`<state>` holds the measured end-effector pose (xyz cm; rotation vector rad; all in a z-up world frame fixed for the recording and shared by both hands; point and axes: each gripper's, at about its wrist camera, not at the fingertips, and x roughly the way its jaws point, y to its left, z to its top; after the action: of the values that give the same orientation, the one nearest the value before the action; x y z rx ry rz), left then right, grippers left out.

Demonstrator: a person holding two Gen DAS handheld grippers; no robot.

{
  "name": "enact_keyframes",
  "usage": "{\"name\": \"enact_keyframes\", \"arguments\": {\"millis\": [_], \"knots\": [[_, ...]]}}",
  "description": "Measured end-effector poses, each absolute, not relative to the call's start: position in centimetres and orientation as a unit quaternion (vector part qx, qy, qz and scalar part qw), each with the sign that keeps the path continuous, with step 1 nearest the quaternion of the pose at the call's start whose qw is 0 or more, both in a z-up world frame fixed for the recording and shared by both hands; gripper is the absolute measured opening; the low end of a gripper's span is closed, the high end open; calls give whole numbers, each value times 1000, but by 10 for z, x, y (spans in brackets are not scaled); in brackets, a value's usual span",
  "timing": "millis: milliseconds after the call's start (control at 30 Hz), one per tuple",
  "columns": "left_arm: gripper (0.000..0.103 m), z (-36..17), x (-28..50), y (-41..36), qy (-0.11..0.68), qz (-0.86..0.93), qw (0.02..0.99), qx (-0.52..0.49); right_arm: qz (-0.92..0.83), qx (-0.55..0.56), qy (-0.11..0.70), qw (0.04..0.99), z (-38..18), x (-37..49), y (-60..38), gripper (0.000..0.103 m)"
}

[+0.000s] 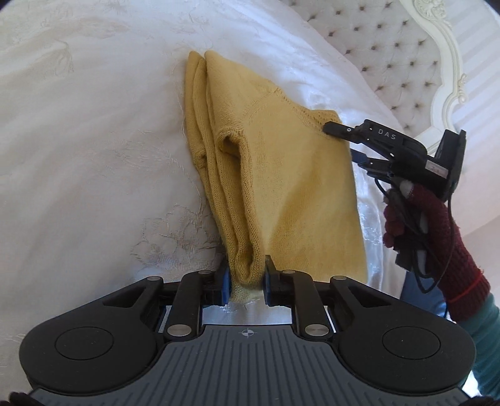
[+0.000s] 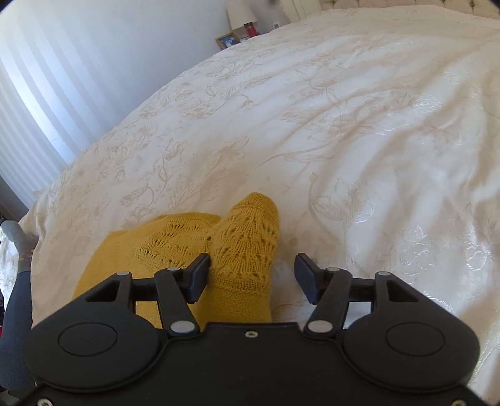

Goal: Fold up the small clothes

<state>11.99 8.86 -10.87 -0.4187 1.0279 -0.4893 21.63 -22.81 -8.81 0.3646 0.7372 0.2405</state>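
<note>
A mustard-yellow knitted garment lies partly folded on the white embroidered bedspread. My left gripper is shut on the garment's near bunched edge. My right gripper shows at the garment's far right edge, its top finger resting on the knit, held by a hand in a red glove. In the right wrist view the right gripper is open, and the lacy yellow knit lies between the fingers, next to the left one.
A tufted white headboard stands at the right. The bedspread stretches wide ahead. A bedside table with a lamp, a picture frame and a red bottle stands at the far wall.
</note>
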Motion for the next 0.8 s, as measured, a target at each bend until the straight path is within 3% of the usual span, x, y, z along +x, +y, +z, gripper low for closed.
{"name": "enact_keyframes", "arguments": {"millis": [167, 367, 667, 800], "knots": [[21, -75, 93, 82, 429, -228, 869, -97, 96, 201, 309, 925, -77, 185, -246, 65], [32, -48, 108, 61, 352, -212, 911, -17, 90, 155, 306, 935, -76, 164, -239, 65], [32, -59, 181, 42, 325, -155, 932, -39, 90, 98, 304, 943, -80, 185, -219, 65], [32, -81, 198, 50, 358, -100, 928, -23, 74, 63, 325, 941, -98, 206, -217, 66]]}}
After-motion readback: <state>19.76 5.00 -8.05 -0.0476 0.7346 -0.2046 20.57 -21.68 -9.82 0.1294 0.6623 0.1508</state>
